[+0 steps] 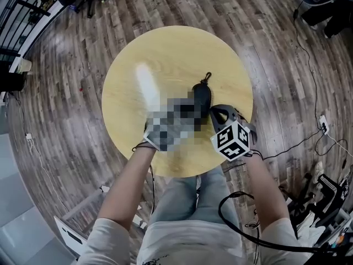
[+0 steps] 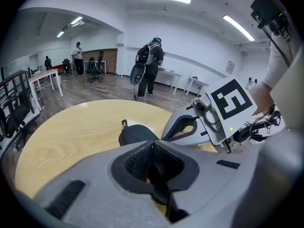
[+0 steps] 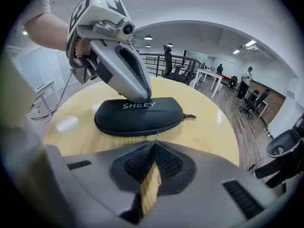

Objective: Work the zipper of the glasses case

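On the tabletop [image 1: 165, 54], right of centre and toward the near edge: the glasses case [image 1: 201, 95]. Runs lengthwise from the near-right edge toward the centre, with the cord loop [image 1: 207, 77] at the far end, pointing to the middle of the tabletop. Over the case's left side, tips down on its top: the left gripper [image 3: 138, 95], jaws together. Just beside the case's right side, above the near-right edge: the right gripper [image 3: 155, 142], jaws together, tips at the case's rim. Right of the table, on the floor [image 1: 66, 93]: cables [image 1: 309, 65].
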A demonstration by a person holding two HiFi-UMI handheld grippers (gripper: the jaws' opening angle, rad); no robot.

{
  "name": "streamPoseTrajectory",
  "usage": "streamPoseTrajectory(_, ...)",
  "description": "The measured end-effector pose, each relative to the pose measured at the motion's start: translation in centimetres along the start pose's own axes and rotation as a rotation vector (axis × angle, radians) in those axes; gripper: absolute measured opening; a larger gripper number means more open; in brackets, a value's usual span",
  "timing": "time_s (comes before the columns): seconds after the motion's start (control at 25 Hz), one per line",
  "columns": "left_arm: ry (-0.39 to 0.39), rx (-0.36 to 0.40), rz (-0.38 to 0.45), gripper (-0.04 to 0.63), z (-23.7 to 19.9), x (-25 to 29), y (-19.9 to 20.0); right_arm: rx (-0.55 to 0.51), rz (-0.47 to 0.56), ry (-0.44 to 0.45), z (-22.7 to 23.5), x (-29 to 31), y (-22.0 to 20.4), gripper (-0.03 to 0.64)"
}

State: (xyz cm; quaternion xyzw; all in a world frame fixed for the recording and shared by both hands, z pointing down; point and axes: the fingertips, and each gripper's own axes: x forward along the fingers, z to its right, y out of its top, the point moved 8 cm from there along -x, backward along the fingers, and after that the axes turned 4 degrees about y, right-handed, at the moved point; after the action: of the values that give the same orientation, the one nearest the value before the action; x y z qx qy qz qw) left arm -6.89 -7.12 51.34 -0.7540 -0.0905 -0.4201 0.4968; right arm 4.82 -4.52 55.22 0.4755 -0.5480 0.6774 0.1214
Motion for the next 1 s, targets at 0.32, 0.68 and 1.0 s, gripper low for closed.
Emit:
streamPoseTrajectory(0.32, -0.013, -0.015, 0.014, 0.008, -0.3, -0.3, -0.3, 0.048, -0.012, 0.061, -5.8, -0.7, 0.0, 0.002)
streamPoseTrajectory(0.68, -0.019, -0.032, 0.033, 0.008, -0.3, -0.2, -0.5, 0.239, 0.029, 0.078, -11.1, 0.7, 2.0, 0.003)
streamPoseTrajectory(1.0, -0.015, -0.035, 0.031, 0.008, 0.2, -0.9, -0.3, 0.221, -0.013, 0.062, -9.7, -1.6, -0.2, 0.002)
